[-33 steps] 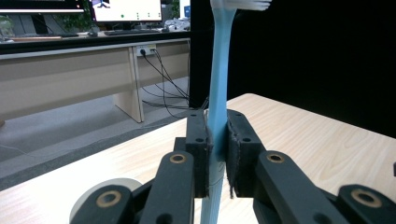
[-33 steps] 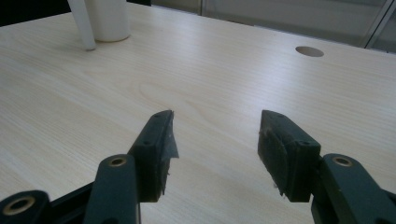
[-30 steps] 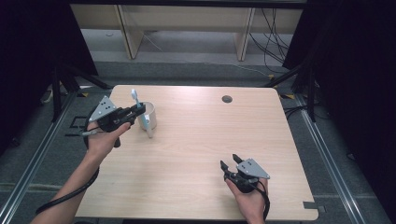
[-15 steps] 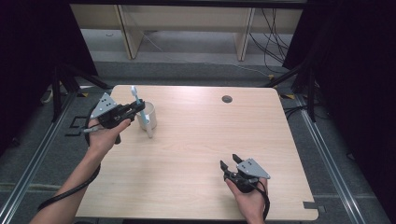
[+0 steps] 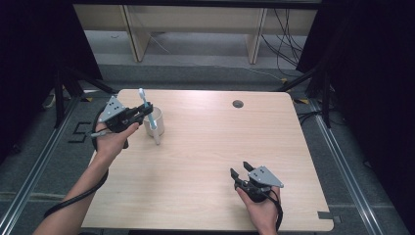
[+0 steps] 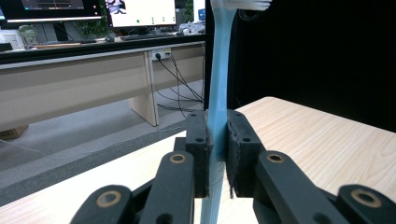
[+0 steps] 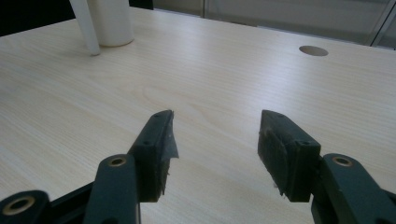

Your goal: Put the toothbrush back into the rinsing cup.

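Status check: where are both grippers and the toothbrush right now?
Left gripper shut on blue toothbrush, upright beside white cup. Right gripper open, empty, resting on table. Nothing in the way.

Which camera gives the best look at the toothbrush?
The high view: the whole toothbrush beside the cup. The left gripper view shows its blue handle clamped close up; the right gripper view, its white lower end.

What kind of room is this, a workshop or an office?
Probably a lab or recording room: a bare wooden table ringed by black curtains, computer monitors on a long desk, loose cables behind.
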